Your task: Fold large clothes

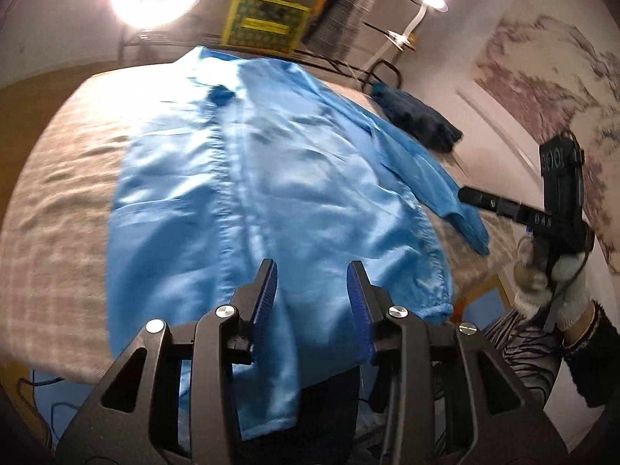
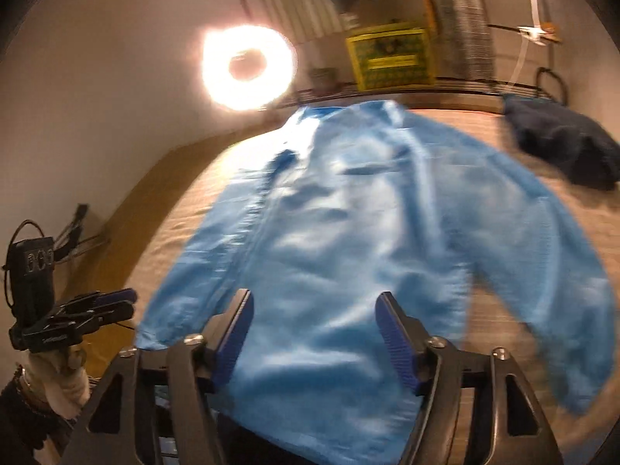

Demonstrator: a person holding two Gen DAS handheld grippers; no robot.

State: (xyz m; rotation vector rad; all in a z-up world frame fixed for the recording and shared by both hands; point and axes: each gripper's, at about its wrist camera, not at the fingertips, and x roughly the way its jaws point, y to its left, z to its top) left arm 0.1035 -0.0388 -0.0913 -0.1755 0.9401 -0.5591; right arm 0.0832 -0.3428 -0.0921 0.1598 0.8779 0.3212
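Clearly the blue jacket (image 1: 271, 178) lies flat on the bed (image 1: 66, 193), collar far, hem near, running away from both grippers. Left gripper (image 1: 312, 271) and right gripper (image 2: 314, 310) hover over the hem, fingers open and empty; the outstretched sleeve (image 2: 558, 255) lies nearer the right one.

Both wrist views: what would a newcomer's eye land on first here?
The big light-blue jacket spread front-up across the bed, hem hanging over the near edge. Next, the glaring ring light beyond the bed's far left corner, and the dark garment bunched at the far right. Both the left gripper and right gripper stand open above the hem, holding nothing.
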